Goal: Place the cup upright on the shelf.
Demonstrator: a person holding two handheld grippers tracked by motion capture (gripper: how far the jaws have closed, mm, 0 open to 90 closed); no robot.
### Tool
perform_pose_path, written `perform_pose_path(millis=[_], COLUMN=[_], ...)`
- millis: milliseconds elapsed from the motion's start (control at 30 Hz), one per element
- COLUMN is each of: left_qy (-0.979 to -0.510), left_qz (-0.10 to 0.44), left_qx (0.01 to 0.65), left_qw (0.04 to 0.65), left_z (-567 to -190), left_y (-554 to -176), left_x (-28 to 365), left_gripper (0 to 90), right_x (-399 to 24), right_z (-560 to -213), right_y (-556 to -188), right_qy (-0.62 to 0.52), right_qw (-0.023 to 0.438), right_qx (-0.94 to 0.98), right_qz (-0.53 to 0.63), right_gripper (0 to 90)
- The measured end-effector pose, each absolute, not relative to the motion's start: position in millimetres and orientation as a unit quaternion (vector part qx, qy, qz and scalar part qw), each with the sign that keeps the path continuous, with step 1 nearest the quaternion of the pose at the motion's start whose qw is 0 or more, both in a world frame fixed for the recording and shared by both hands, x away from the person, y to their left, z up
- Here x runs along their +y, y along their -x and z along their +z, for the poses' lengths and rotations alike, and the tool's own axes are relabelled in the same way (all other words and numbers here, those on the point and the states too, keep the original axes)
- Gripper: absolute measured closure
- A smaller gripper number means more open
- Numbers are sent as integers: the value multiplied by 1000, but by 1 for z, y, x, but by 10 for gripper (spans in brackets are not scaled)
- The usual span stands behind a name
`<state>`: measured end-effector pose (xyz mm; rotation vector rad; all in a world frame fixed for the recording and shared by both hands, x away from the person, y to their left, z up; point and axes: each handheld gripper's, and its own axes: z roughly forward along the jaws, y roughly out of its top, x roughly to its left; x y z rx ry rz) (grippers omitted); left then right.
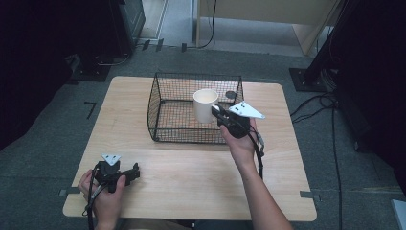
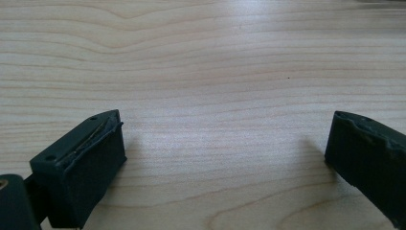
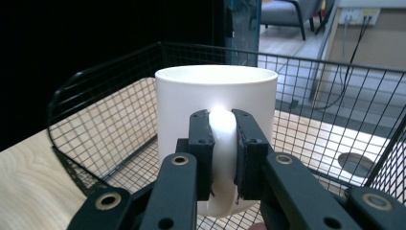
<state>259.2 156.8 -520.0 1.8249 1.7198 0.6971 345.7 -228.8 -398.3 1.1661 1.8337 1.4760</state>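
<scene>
The right tool pinches the handle of the white cup tight. The cup is upright inside the black wire basket on the tabletop. The left tool sits low near the tabletop's front edge, its 2 jaws wide apart and holding nothing.

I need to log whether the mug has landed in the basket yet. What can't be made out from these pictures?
- Mug base: in the high view the wire basket mesh covers it; in the right gripper view the right gripper covers it, so touchdown is unclear.
- Mug's inside: hidden by its own rim.
- Dark round patch on the table: too small to identify.
- Left gripper: its jaws are cut off by the frame edges.
</scene>
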Motion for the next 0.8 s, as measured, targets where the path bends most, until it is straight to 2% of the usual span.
perform_pose_path(millis=[133, 800], left_qy=[-677, -678], left_qz=[257, 257], left_qx=[636, 636], left_qw=[265, 265], left_z=[-520, -520], left_y=[-259, -259], left_x=[157, 157], left_gripper=[1, 1], right_x=[-229, -221], right_z=[-403, -428], right_y=[-357, -390], right_qy=[-447, -502], right_qw=[235, 204], right_qx=[674, 696], right_qz=[539, 471], right_gripper=[804, 803])
